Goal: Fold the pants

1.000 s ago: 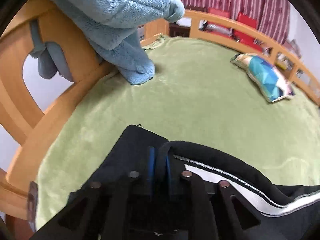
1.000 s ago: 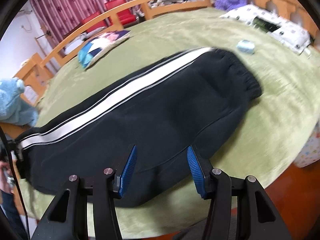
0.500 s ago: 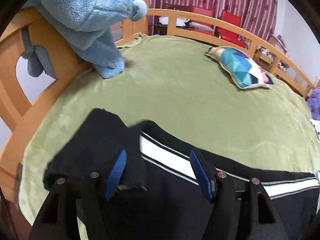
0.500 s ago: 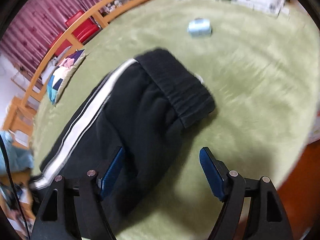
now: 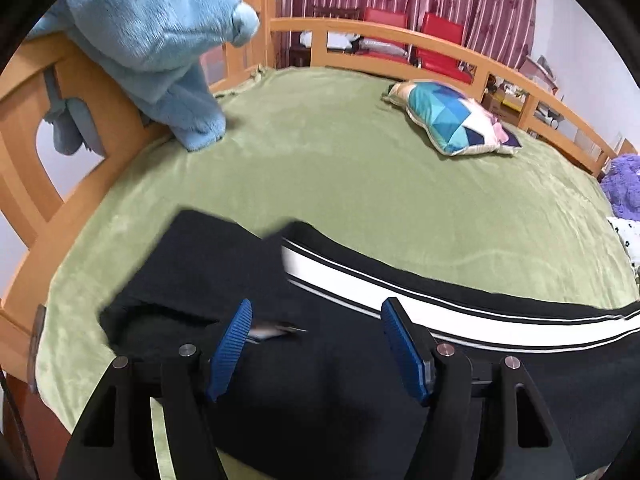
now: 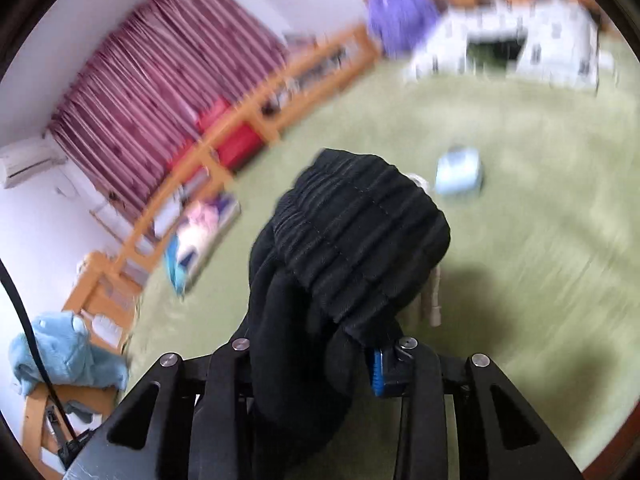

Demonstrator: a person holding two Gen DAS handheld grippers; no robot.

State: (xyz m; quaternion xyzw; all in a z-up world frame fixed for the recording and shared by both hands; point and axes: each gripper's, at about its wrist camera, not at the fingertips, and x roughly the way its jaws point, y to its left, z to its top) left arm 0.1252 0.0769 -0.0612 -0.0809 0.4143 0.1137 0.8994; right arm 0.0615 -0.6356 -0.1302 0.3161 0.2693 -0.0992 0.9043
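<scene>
black track pants (image 5: 360,380) lie lengthwise on green bed (image 5: 360,184). right tool (image 6: 320,364) clamps lifted elastic waistband (image 6: 356,232); left tool (image 5: 316,340) spread wide, empty, over leg cuffs. likely mid-fold: carry waistband toward cuffs.

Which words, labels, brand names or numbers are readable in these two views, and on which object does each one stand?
None can be read in either view.
The pants show only a plain white stripe, with no logo or lettering.
The patterned cushion shows only coloured shapes.
The small light-blue object on the bed cover is too blurred to tell whether it carries any print.
</scene>
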